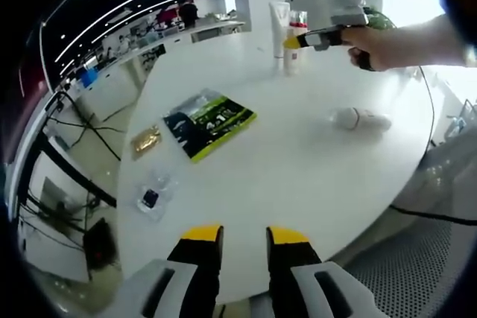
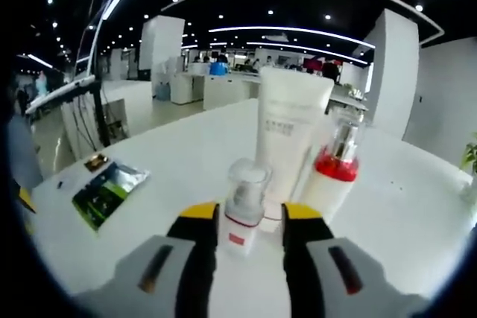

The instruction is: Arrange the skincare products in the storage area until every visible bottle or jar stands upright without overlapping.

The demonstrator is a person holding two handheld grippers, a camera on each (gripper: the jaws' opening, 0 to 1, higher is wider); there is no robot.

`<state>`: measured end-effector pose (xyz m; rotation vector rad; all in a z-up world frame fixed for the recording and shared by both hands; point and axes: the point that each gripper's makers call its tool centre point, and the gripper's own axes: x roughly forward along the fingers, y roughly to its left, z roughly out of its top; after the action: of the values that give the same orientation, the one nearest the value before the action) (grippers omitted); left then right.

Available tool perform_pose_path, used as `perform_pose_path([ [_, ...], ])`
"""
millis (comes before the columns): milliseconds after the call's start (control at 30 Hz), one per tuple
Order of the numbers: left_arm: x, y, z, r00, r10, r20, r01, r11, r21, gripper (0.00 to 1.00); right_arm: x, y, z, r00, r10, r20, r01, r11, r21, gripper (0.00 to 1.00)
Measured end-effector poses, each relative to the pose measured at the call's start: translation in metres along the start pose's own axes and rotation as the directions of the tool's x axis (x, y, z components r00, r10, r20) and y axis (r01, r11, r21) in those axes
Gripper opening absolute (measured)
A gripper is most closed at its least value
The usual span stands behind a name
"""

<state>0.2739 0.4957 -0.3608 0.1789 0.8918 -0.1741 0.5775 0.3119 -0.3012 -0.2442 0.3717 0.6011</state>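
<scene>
Right gripper [image 2: 250, 232] stands open around a small upright pump bottle [image 2: 244, 210], not clamped, beside white tube [image 2: 287, 143] and red-collared bottle [image 2: 335, 176] at the table's [image 1: 298, 184] far edge. Left gripper [image 1: 244, 237] open, empty. Fallen bottle [image 1: 361, 118] lies lengthwise nearer the right gripper.

Open-plan office, strip ceiling lights [image 2: 291, 31] (curved by lens), white desks [image 2: 223, 87]

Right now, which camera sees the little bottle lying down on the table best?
The left gripper view: the white bottle lies on its side on the white table, clear and apart from the standing products. The right gripper view faces the standing tube and small bottles instead.
</scene>
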Motion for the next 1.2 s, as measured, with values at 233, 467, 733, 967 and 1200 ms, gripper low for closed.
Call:
perform_pose_path([
  [233,0.0,0.0,-0.001,1.0,-0.002,-0.005,0.002,1.0,0.0,0.24,0.0,-0.001,-0.005,1.0,0.006,-0.017,-0.006,1.0,0.011,0.37],
  [467,0.0,0.0,-0.002,1.0,-0.001,-0.009,0.001,1.0,0.001,0.24,0.001,0.0,-0.021,0.998,0.017,-0.062,-0.014,0.999,0.048,0.4],
  [733,0.0,0.001,-0.003,1.0,0.002,-0.011,-0.002,1.0,0.0,0.24,0.009,0.0,-0.047,0.986,0.04,-0.16,-0.024,0.994,0.103,0.36],
  [967,0.0,0.001,-0.003,1.0,0.001,-0.013,-0.001,1.0,-0.002,0.24,0.013,0.004,-0.05,0.982,0.061,-0.176,-0.034,0.988,0.151,0.35],
  [1200,0.001,0.001,-0.004,1.0,0.001,-0.015,-0.001,1.0,-0.005,0.24,0.02,0.006,-0.05,0.98,0.05,-0.191,-0.013,0.982,0.187,0.31],
])
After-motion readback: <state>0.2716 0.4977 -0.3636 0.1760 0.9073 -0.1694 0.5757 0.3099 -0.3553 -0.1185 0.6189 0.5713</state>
